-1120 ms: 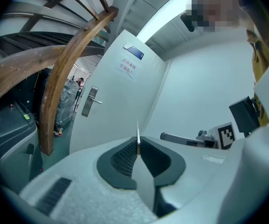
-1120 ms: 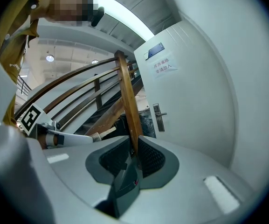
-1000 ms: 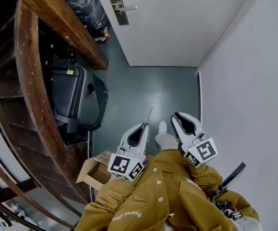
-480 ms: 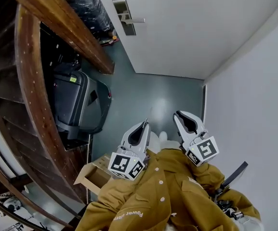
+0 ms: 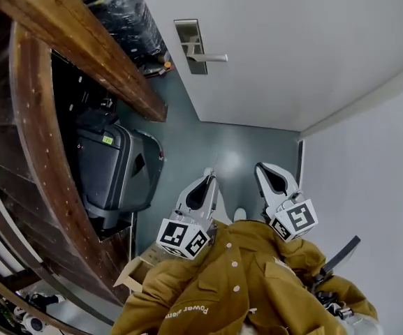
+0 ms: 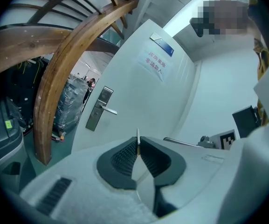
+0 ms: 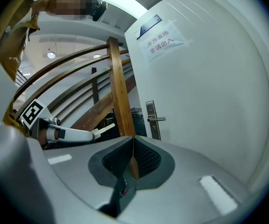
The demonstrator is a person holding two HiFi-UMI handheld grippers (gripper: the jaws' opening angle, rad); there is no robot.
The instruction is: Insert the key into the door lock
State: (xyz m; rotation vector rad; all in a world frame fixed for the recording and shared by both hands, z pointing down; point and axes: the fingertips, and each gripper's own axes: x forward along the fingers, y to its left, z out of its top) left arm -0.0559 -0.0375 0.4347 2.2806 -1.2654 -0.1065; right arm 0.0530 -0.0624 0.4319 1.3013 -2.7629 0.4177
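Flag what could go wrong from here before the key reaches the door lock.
1. The left gripper pinches the thin key only at its jaw tips, so the key may twist or slip on meeting the lock plate.
2. The lever handle juts out from the plate, and the gripper could knock it.
3. The keyhole is too small to make out from here, so the aim may be off.

A brushed metal lock plate (image 5: 188,33) on a smooth matt door (image 5: 292,47), beside a varnished wooden beam (image 5: 82,44).
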